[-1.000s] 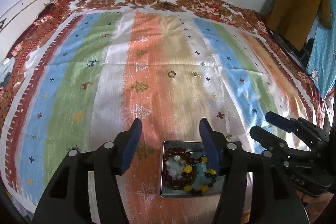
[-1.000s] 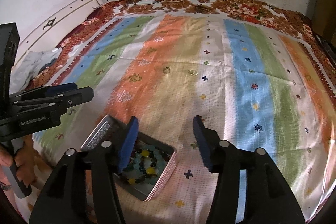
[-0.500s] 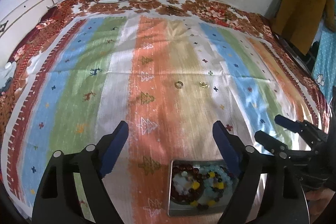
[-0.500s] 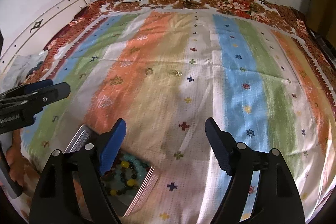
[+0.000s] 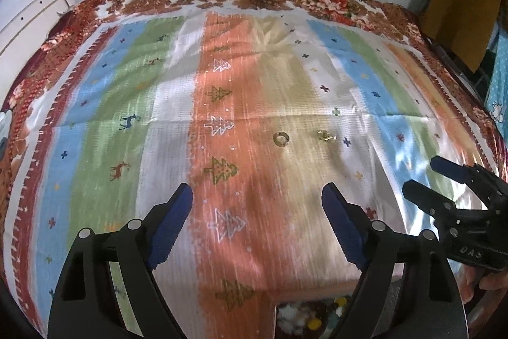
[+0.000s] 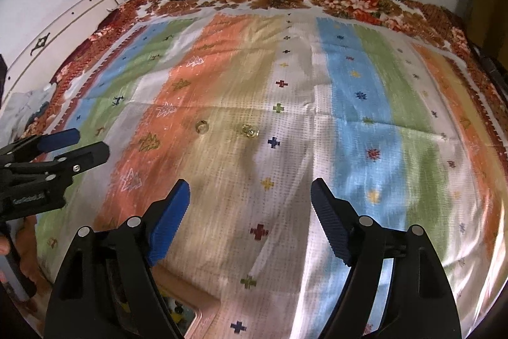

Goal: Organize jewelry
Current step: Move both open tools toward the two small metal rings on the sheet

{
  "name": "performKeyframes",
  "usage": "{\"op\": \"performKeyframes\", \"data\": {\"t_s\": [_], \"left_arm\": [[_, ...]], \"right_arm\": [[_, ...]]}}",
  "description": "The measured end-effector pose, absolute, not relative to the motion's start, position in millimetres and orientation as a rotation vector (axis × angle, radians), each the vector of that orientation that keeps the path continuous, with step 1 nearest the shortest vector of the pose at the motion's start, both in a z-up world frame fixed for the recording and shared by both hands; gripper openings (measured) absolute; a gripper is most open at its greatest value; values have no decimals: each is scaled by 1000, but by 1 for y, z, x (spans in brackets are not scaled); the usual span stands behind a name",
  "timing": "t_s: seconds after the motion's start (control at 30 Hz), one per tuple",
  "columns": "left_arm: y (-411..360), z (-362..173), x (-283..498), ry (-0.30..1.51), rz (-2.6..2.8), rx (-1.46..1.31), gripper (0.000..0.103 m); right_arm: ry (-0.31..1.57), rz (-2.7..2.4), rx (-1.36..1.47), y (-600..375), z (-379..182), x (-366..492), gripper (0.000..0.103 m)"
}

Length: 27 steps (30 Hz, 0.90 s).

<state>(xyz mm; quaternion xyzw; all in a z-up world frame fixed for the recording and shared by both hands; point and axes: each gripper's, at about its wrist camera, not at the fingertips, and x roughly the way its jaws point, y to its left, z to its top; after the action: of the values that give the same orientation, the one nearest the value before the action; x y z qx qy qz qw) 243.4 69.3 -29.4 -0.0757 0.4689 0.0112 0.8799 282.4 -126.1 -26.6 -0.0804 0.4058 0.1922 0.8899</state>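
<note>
At the bottom edge of the left wrist view, a metal tin (image 5: 320, 318) lies on the bed, and only its far part shows. Inside it are beads, white, yellow and dark red, but the frame cuts them off and they are blurred, so I cannot tell how many bracelets they make. In the right wrist view the same tin (image 6: 193, 312) appears as one pinkish corner, mostly hidden behind the left finger of the tongs.

Farther out on the striped cloth (image 5: 260, 180), two small gold rings lie near each other but apart: a plain ring (image 5: 281, 138) on the orange and beige border, and a second ring (image 5: 324, 135) to its right with some ornament too small to read. The right wrist view shows them too (image 6: 202, 126) (image 6: 249, 130).

Both tongs are spread wide and hold nothing: the left tongs (image 5: 257, 227) above the tin, the right tongs (image 6: 250, 223) beside them. Each pair also shows at the edge of the other view.
</note>
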Motion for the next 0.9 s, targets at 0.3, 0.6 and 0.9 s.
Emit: {"op": "performKeyframes", "data": {"t_s": [0.3, 0.6, 0.9], "left_arm": [[80, -47, 276, 1040, -11, -244, 73], [85, -66, 304, 1092, -15, -259, 63], [81, -82, 328, 1129, -34, -256, 58]], "right_arm": [[881, 401, -140, -121, -32, 309, 78], [909, 389, -182, -109, -46, 332, 78], [928, 386, -207, -100, -56, 347, 78]]}}
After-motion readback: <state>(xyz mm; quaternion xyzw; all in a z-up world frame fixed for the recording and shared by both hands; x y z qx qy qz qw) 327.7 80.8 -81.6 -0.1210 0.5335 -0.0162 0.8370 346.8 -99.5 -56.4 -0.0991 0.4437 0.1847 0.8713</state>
